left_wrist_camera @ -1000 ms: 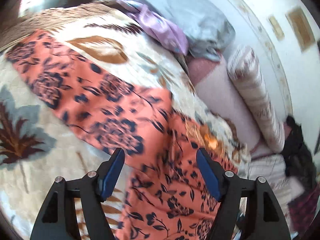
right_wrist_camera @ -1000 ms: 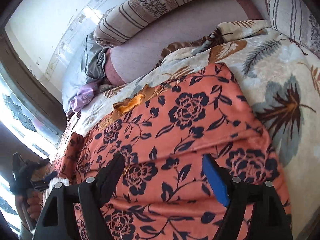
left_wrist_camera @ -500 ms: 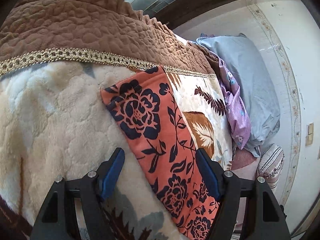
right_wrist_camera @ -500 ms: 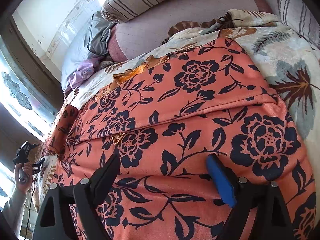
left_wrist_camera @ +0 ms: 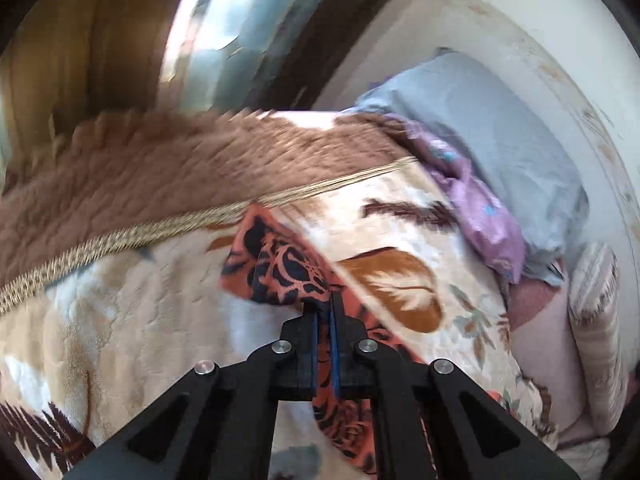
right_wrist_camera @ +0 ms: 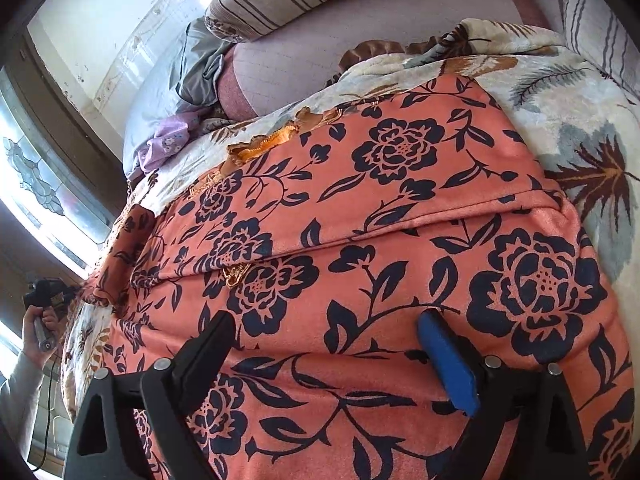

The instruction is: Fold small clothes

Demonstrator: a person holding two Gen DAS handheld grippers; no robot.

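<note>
Coral floral garment [right_wrist_camera: 400, 240] spread on bed blanket [left_wrist_camera: 120, 320], one lengthwise fold in. Left tool [left_wrist_camera: 325, 312] clamped on corner at its tips; right tool [right_wrist_camera: 326, 332] agape just above cloth. Most folding left.

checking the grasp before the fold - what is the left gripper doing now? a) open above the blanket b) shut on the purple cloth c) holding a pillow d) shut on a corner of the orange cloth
d: the left gripper is pinched on a bunched corner of the orange cloth.
</note>
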